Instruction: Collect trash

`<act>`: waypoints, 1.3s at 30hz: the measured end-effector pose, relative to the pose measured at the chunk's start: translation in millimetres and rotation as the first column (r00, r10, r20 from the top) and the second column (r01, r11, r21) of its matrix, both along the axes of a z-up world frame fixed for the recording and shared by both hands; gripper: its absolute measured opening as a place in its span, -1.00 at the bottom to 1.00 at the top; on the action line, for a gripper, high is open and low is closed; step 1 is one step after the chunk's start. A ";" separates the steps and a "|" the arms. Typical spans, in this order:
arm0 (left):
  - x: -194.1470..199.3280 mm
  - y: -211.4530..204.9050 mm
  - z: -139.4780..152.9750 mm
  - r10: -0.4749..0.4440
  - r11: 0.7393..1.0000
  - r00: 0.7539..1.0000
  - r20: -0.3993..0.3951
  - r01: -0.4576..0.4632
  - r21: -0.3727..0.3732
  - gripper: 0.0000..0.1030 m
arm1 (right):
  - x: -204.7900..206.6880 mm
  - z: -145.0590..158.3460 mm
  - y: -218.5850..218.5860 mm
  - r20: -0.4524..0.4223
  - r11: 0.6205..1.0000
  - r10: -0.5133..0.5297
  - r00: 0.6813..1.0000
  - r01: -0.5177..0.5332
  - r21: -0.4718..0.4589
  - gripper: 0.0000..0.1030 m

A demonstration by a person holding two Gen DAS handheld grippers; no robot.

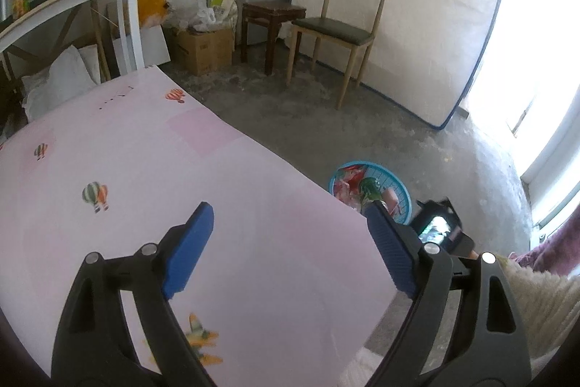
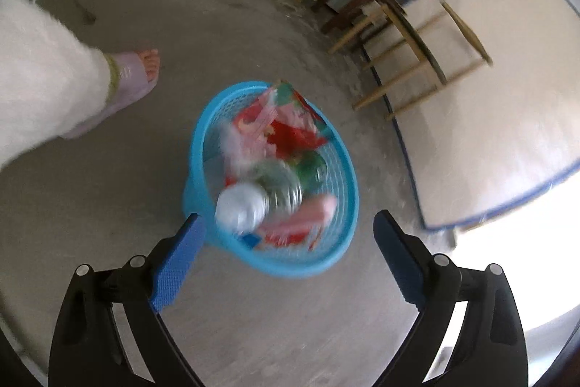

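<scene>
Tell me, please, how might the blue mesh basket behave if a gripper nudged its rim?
The blue basket looks like thin plastic mesh, so probably light and flexible. It narrows toward its base and stands on bare floor, so it may slide or tip. The loose bottle inside could shift.

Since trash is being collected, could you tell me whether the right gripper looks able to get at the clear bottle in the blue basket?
Probably yes: the right gripper is open directly above the blue basket, and the clear bottle lies on top of the wrappers, uncovered.
</scene>
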State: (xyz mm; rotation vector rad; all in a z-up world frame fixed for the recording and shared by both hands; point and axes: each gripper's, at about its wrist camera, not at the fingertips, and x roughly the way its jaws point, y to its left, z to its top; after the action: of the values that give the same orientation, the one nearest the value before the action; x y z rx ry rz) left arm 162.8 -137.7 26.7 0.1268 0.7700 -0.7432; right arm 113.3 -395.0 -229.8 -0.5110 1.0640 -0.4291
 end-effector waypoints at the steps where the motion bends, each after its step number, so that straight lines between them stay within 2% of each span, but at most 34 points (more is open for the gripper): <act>1: -6.3 5.5 0.8 0.006 1.000 1.000 0.007 -0.006 -0.012 0.62 | -13.8 14.1 1.4 0.026 0.998 -0.040 0.999 0.039 0.043 0.77; 3: -20.3 15.4 1.8 0.015 0.999 1.000 0.007 -0.014 -0.039 0.63 | -35.5 34.7 4.7 0.068 0.989 -0.103 0.992 0.095 0.113 0.77; 5: -33.5 24.8 -0.3 0.026 0.997 1.000 -0.012 -0.027 -0.073 0.68 | -60.8 63.8 9.8 0.121 0.959 -0.182 0.976 0.150 0.239 0.77; 7: -47.5 32.3 -3.7 0.033 0.994 0.999 -0.037 -0.036 -0.100 0.74 | -83.5 95.0 16.9 0.170 0.919 -0.256 0.952 0.186 0.347 0.77; 10: -66.8 39.2 -9.1 0.045 0.990 0.997 -0.059 -0.052 -0.130 0.78 | -111.3 139.6 35.4 0.239 0.859 -0.321 0.917 0.175 0.481 0.81; 11: -71.8 40.6 -10.4 0.056 0.989 0.997 -0.061 -0.064 -0.134 0.81 | -117.6 152.8 42.1 0.261 0.850 -0.328 0.908 0.163 0.501 0.86; 15: -95.2 47.3 -11.4 0.120 0.980 0.991 -0.064 -0.129 -0.153 0.83 | -138.6 209.6 74.9 0.370 0.827 -0.334 0.867 0.082 0.555 0.87; 17: -102.6 47.6 -9.2 0.153 0.975 0.987 -0.057 -0.160 -0.153 0.83 | -138.8 225.5 82.9 0.393 0.814 -0.339 0.855 0.057 0.578 0.87; 19: -109.8 44.6 -5.6 0.205 0.971 0.978 -0.038 -0.208 -0.118 0.83 | -139.6 241.0 89.7 0.400 0.794 -0.363 0.842 0.054 0.605 0.87; 22: -117.2 43.2 1.6 0.254 0.963 0.967 0.005 -0.252 -0.095 0.83 | -138.7 255.5 96.9 0.407 0.802 -0.386 0.828 0.082 0.592 0.87; 24: -124.5 39.4 7.3 0.308 0.951 0.948 0.079 -0.303 -0.063 0.83 | -134.3 261.5 102.2 0.390 0.838 -0.395 0.832 0.152 0.524 0.87; 26: -130.1 35.0 12.7 0.317 0.949 0.941 0.118 -0.313 -0.051 0.83 | -134.1 267.1 106.9 0.400 0.861 -0.378 0.835 0.158 0.484 0.87; 29: -132.1 26.2 20.6 0.308 0.951 0.944 0.117 -0.307 -0.026 0.83 | -143.0 278.8 111.9 0.446 0.881 -0.374 0.813 0.161 0.446 0.87; 33: -133.4 13.6 26.0 0.332 0.942 0.936 0.117 -0.334 0.000 0.83 | -157.3 289.6 108.9 0.506 0.882 -0.388 0.770 0.151 0.446 0.87; 35: -131.6 7.2 24.2 0.340 0.939 0.936 0.094 -0.344 0.028 0.83 | -160.6 291.0 104.7 0.504 0.874 -0.396 0.768 0.146 0.464 0.87; 39: -130.9 2.7 17.8 0.366 0.926 0.929 0.056 -0.369 0.077 0.83 | -163.6 284.3 96.3 0.452 0.854 -0.439 0.777 0.205 0.478 0.87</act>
State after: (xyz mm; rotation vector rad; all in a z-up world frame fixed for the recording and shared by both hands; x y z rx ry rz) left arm 31.9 -134.9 44.4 0.0711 0.7600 -0.3493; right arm -50.2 -298.7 54.5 0.1878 0.6427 -0.6042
